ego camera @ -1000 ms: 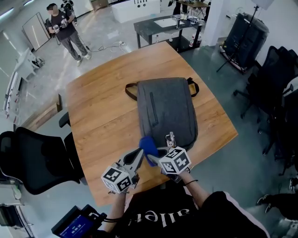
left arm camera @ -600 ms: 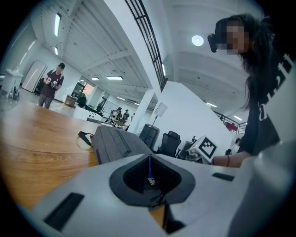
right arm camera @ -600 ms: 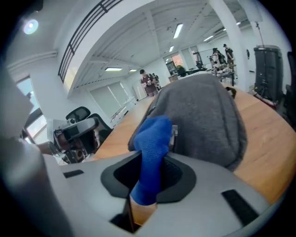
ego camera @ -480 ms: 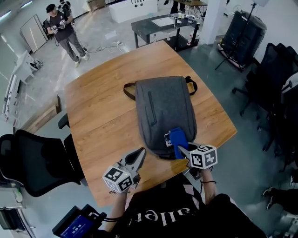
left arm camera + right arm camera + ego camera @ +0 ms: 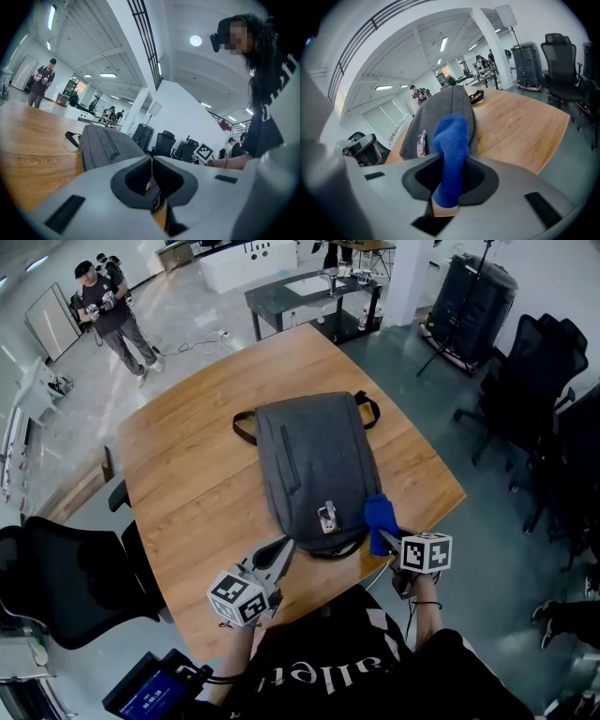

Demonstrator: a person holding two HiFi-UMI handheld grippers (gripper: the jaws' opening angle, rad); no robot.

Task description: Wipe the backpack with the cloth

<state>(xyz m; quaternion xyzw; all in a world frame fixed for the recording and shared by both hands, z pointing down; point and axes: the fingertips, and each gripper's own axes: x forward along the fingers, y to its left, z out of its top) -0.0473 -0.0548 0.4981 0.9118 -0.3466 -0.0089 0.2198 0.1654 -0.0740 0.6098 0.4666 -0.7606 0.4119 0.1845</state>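
Deep inside the right tool [image 5: 381,534], the cloth [image 5: 451,136] hides its lower end.

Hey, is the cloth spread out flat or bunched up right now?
Bunched up: the cloth sticks out as a narrow wad clamped in the right gripper, none of it laid flat.

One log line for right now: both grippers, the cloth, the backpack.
right gripper shut on cloth | cloth beside backpack near-right corner | left gripper shut, empty | backpack flat on table
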